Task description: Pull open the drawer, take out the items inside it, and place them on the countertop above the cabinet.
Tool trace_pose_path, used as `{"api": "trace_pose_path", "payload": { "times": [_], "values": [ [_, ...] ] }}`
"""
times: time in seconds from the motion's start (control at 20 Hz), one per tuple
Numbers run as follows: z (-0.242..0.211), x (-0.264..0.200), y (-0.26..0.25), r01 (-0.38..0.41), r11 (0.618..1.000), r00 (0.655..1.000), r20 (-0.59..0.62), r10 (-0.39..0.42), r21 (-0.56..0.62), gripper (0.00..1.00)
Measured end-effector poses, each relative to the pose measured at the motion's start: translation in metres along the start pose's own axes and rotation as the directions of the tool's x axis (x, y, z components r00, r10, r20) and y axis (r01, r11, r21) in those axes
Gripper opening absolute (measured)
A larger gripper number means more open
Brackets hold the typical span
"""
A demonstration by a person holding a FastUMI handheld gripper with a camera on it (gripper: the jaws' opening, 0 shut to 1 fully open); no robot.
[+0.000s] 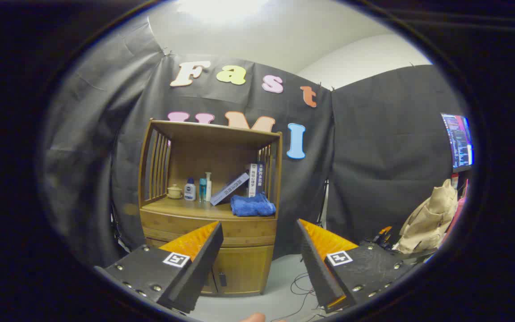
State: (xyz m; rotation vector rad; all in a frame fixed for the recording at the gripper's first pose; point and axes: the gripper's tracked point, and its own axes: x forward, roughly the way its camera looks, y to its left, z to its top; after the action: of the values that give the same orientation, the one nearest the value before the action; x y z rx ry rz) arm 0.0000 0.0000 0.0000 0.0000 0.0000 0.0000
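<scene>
From nine o'clock rightward, the closed wooden drawer front [208,226] sits under the bamboo cabinet's tabletop [181,206], beyond the wide, empty orange-and-black tongs [259,228], and crowded bottles [197,188] and a blue folded towel [253,205] at three o'clock could be toppled when placing items.

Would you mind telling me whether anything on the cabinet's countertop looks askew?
One box leans tilted against the upright box, and the blue cloth lies crumpled. The bottles stand upright. The gripper hangs ahead of the cabinet, jaws open.
</scene>
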Motion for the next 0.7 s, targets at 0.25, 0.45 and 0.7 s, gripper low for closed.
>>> {"api": "trace_pose_path", "payload": {
  "times": [0.25,0.45,0.7],
  "values": [
    [-0.004,0.001,-0.007,0.008,1.0,1.0,-0.01,-0.008,0.013,0.96],
    [-0.007,0.003,-0.011,0.015,1.0,1.0,-0.018,-0.015,0.019,0.96],
    [-0.009,0.006,-0.009,0.009,1.0,1.0,-0.025,-0.008,0.021,0.96]
  ]
}}
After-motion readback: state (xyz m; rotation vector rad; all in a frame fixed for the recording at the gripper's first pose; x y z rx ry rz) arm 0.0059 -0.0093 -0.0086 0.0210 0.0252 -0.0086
